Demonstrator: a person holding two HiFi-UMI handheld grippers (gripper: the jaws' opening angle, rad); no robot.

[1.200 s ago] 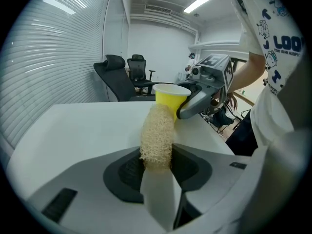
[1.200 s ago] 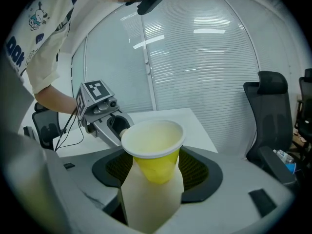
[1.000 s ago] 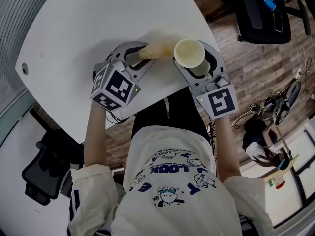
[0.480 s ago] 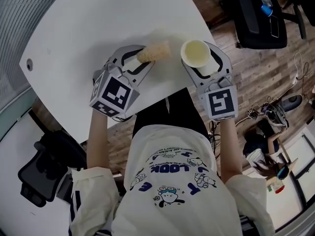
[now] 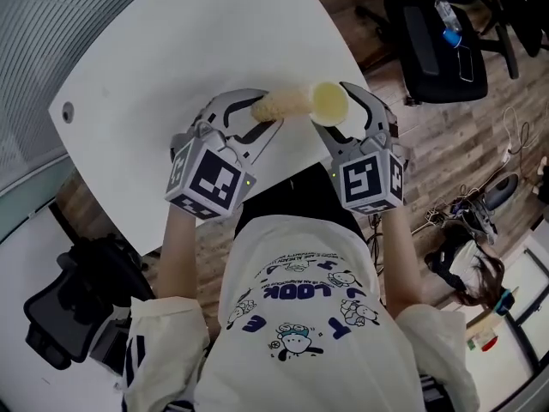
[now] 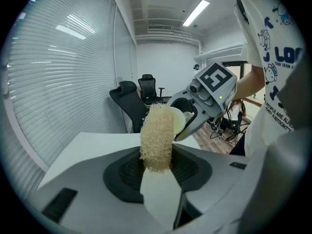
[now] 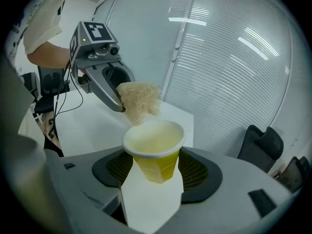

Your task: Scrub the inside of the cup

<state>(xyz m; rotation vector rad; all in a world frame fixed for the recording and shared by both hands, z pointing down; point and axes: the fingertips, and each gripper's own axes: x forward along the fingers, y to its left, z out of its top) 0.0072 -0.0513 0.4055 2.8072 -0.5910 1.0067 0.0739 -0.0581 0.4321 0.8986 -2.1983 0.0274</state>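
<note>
While L tool point(image 5: 257, 115) grips loofah point(image 5: 286, 103), R tool point(image 5: 340, 110) cup point(image 5: 329, 100): shirt point(image 5: 296, 324) "LOOK".

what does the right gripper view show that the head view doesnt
Only the right gripper view: the cup's yellow outer wall, pinched between the right gripper's pads. Only the head view: the person's shirt, the wood floor, and a bottle on a black chair. Both: the cup, the sponge held in the left gripper close by the cup's rim, and the white table.
</note>
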